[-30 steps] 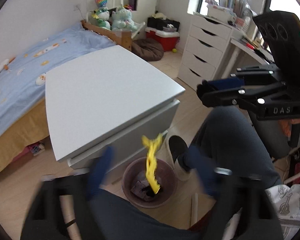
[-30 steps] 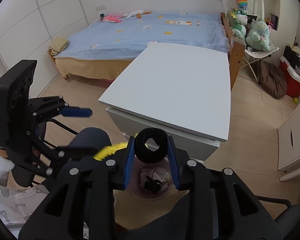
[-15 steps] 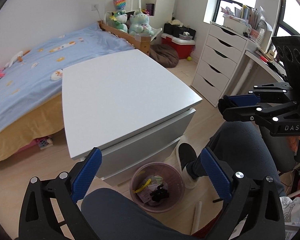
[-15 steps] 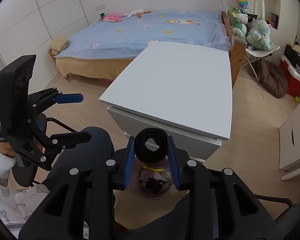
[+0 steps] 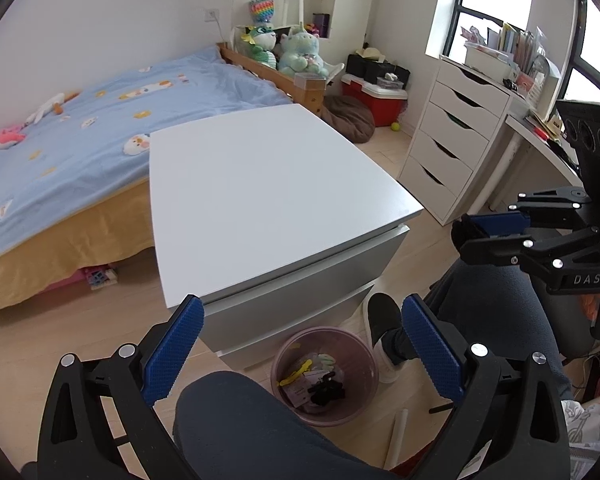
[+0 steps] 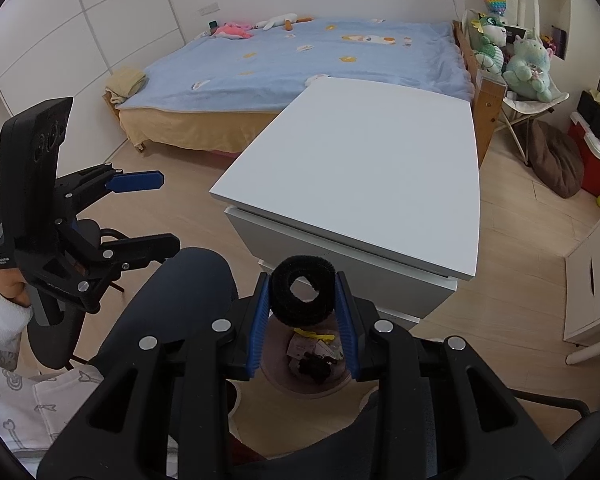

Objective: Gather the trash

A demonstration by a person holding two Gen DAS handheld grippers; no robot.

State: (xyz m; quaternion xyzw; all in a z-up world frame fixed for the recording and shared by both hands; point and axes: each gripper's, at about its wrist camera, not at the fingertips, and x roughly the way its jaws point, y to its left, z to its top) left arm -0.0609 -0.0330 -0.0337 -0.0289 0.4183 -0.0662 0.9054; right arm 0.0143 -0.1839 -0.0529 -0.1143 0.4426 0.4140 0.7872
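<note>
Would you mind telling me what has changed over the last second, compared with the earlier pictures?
The yellow strip, which a second ago was falling from the left gripper, now lies in the pink bin. That gripper's jaws have just been opening and are empty. The right gripper keeps its grip on the black roll above the bin.

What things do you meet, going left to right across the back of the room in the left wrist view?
Blue bed → plush toys → red storage box → white drawer unit.
</note>
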